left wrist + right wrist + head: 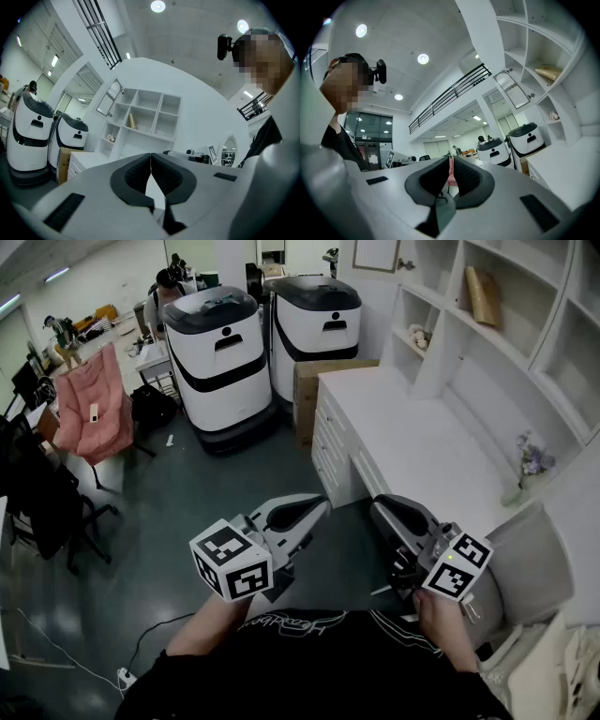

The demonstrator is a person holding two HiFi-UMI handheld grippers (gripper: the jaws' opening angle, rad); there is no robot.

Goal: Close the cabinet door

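I hold both grippers close to my body, level, pointing out over the floor. The left gripper (322, 502) is shut, its pads meeting at the tip (150, 157) with nothing between them. The right gripper (379, 506) is also shut and empty, with only a thin slit between its pads (451, 162). Ahead on the right stands a white desk cabinet (412, 437) with a drawer front (328, 454). White wall shelves (487, 329) rise behind it. I cannot make out an open cabinet door in any view. Both grippers are well short of the cabinet.
Two white robots (220, 352) (319, 329) stand at the back, with a cardboard box (305, 395) beside the desk. A pink chair (94, 413) and a black office chair (47, 507) are on the left. A vase of flowers (530, 465) sits on the desk, and a pale chair (534, 568) is at my right.
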